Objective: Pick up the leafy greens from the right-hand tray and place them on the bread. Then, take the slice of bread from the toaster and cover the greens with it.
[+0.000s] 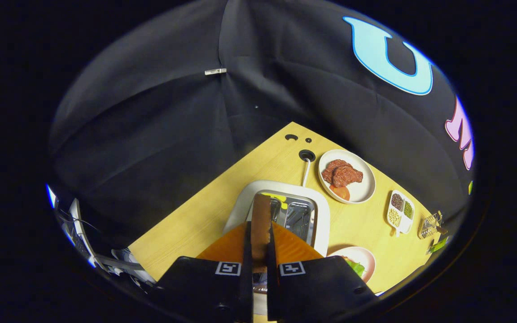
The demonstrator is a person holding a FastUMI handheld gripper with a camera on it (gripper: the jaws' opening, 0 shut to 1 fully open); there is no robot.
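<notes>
Progress: the first half of the task appears complete. The plate (368, 260) just right of the fingers carries bread with green leaves (356, 268) laid on top; only a part of it is visible past the right finger. The second half is under way. The slice of bread (260, 222) is clamped edge-on between the fingers, both pressing on its faces, and it stands clear above the toaster (281, 211), whose open slots lie just ahead of and below the fingertips. What is left, in my judgement: carry the slice over to the right and set it down flat on the leaves.

Gripper (259, 255): nearly closed, the gap taken up by the thickness of the slice. It is held high over the wooden surface (186, 229), pointing steeply downward, with the toaster directly beneath.

Other items: a plate of meat slices (347, 176) lies beyond the toaster to the right; a small divided dish (400, 211) of beans and a wire holder (430, 225) sit farther right, well apart from the fingers.
</notes>
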